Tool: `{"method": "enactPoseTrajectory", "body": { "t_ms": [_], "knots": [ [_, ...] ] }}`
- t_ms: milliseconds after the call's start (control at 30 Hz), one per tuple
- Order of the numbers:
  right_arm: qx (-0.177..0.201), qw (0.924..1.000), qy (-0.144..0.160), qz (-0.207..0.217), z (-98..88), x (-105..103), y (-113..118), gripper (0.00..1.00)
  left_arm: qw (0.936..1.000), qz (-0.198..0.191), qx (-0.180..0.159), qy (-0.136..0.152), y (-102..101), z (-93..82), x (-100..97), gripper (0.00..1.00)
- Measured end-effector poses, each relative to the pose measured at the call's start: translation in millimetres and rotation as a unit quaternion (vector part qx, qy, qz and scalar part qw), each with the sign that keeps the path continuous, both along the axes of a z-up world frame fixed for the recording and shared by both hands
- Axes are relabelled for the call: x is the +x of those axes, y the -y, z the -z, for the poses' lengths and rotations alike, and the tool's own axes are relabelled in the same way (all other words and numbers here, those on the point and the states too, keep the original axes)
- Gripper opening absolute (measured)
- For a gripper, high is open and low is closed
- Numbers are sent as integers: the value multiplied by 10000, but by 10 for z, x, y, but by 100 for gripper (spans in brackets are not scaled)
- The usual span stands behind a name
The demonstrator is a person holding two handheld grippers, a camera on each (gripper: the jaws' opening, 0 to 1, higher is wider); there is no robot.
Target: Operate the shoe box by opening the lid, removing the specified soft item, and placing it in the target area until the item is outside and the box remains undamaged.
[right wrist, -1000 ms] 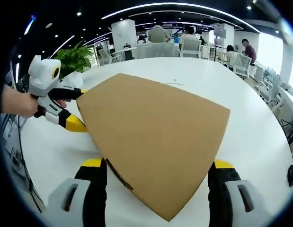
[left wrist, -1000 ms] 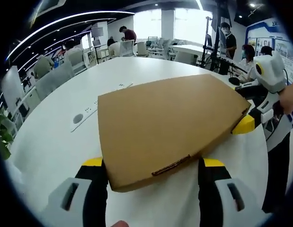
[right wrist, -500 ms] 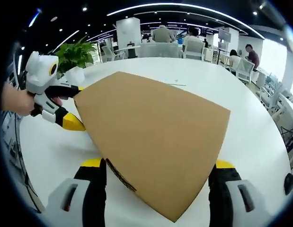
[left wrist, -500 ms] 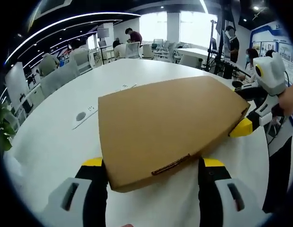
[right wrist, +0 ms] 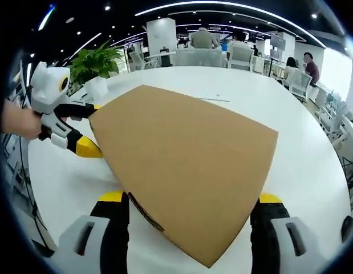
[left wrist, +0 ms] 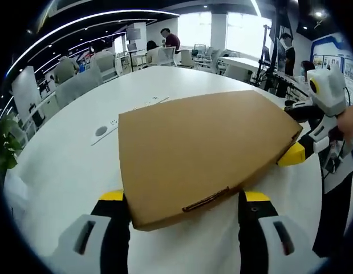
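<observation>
two grippers frame one closed shoe box [left wrist: 205, 151] on the white table [left wrist: 62, 171], and you hold one in each hand.

in the left gripper view, your left gripper [left wrist: 185, 201] has its jaws spread wide, one on either side of the near corner of the box. the yellow jaw tips sit just beside the cardboard edges; whether they press on it cannot be told. the box lid is down, and a small slotted tab [left wrist: 206, 200] shows on the near side wall. at the far right corner of the box, the right gripper [left wrist: 304, 142] meets the cardboard with its yellow tip below the lid edge, held by your hand [left wrist: 350, 120].

in the right gripper view, your right gripper [right wrist: 190, 202] likewise stands wide open, with a jaw on each side of the box [right wrist: 187, 165] where its near corner points toward the camera. contact with the cardboard cannot be confirmed here either. the left gripper [right wrist: 79, 128] reaches the far left corner of the box, one tip above and one yellow tip below the edge, with your hand [right wrist: 16, 120] behind it.

a potted plant [right wrist: 96, 65] stands on the table beyond that corner. people sit at desks well apart in the background.
</observation>
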State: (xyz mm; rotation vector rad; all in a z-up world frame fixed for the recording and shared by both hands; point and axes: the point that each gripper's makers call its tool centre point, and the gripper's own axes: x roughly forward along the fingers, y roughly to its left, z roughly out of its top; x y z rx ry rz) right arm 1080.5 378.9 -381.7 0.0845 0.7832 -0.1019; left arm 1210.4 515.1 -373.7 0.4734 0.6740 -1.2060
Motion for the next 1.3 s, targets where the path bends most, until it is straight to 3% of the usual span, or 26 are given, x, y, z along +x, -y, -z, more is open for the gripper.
{"method": "enactPoseTrajectory", "body": {
  "t_ms": [233,500,800,1033,1300],
  "knots": [
    [30,10000,-37,-87,9,-18,2,89,9999,-42,-87,63,-19,1,-50,78],
    [92,9994,-269,-186,14,-23,11,89,9993,-268,256,-58,-34,25,-72,79],
    [26,9992,-66,-406,4,-45,-7,89,9975,-624,318,-38,-100,36,-222,82],
    [54,9978,-241,-619,6,-54,5,90,9968,-756,96,-237,-159,19,-248,80],
    [41,9974,-225,-691,37,-62,-7,90,9963,-825,33,-229,-175,6,-313,79]
  ]
}}
